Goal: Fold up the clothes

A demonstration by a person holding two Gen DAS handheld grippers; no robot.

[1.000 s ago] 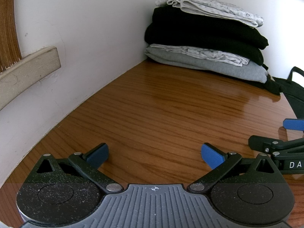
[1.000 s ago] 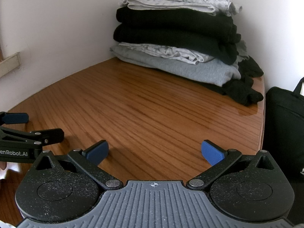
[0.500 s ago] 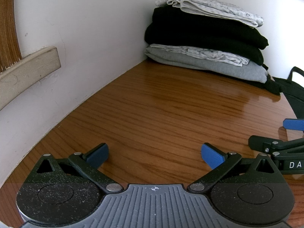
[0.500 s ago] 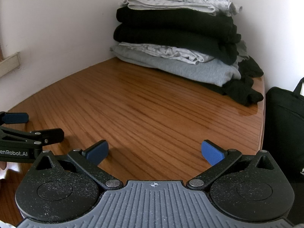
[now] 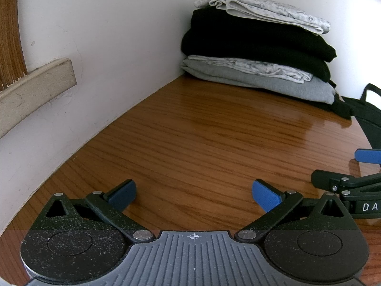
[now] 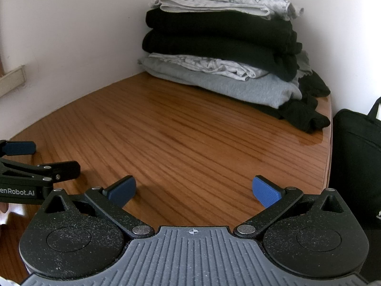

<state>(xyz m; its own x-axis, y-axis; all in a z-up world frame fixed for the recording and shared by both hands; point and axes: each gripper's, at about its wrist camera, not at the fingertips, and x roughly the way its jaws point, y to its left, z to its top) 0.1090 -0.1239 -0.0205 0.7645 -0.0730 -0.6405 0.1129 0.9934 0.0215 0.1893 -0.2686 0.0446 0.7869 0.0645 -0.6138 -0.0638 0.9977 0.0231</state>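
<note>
Since the stack of folded clothes (image 6: 221, 54) sits upper centre of frame in the wall corner of the wooden table (image 6: 190, 147), folding looks done (no loose garment visible). Left gripper (image 5: 194, 194) and right gripper (image 6: 194, 190) hover low over bare wood, jaws spread, empty. Black bag (image 6: 354, 162) at right edge.
</note>
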